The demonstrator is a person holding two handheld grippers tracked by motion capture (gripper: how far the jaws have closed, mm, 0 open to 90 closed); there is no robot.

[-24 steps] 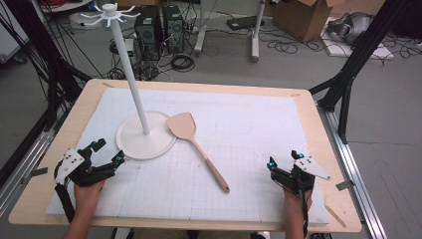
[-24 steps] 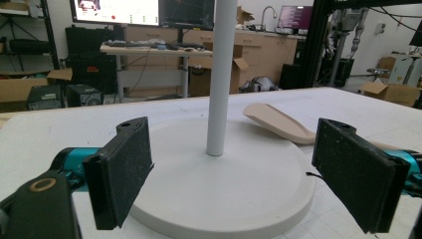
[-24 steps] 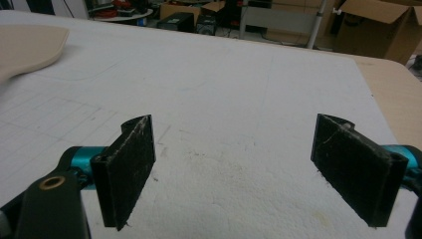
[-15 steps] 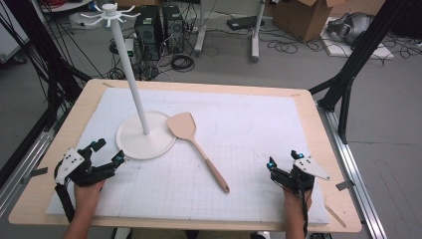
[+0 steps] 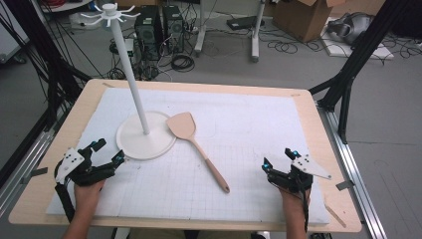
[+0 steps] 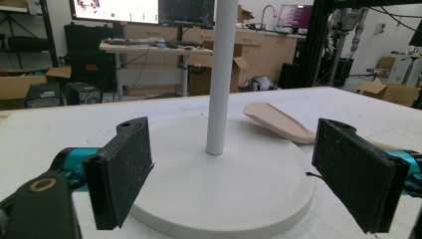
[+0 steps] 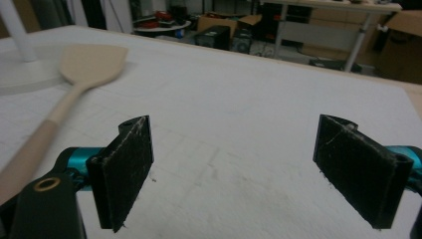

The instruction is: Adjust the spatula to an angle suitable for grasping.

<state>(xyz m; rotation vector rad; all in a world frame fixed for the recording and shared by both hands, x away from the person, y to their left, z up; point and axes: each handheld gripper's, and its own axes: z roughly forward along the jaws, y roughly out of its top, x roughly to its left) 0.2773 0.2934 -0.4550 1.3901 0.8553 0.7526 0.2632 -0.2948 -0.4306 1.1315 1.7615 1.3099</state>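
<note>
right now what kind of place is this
Probably a robotics lab or workshop: a work table in a black frame, computer towers and loose cables on the floor, monitors and cardboard boxes behind.

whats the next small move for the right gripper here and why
Probably swing the right gripper toward the spatula handle end. Its jaws stand open with nothing between them, and the spatula lies flat, its blade against the stand base. The left gripper is also open, at the base's rim.
</note>
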